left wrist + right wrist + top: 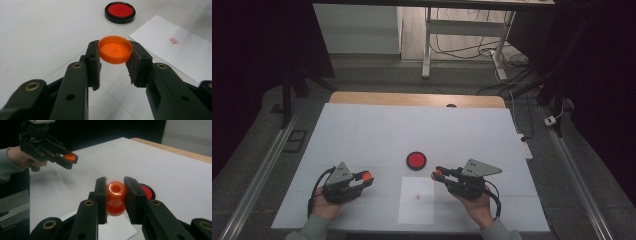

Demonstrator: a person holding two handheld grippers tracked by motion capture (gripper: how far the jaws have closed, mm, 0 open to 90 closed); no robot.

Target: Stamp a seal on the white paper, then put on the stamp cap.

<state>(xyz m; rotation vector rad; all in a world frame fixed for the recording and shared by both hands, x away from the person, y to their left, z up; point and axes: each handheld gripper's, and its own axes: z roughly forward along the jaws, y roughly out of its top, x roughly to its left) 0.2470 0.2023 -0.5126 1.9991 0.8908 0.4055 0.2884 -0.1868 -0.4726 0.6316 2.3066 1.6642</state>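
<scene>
My left gripper [365,177] [115,48] is shut on a shallow orange cap [115,51], gripped by its rim, hollow side up, just above the white table. My right gripper [436,174] [115,183] is shut on an orange stamp [116,198], a rounded knob with a flared base. The two grippers point at each other across a white paper sheet [417,201] that bears a small red stamp mark [417,197] [173,40]. A round red ink pad [416,160] [120,11] in a black case lies open just beyond the sheet, partly hidden behind the right jaws in the right gripper view.
The white table cover [362,130] reaches a wooden table edge [417,99] at the back. Beyond it stand a desk frame and loose cables on the floor. A hand and grey sleeve [10,162] hold the left gripper, seen in the right gripper view.
</scene>
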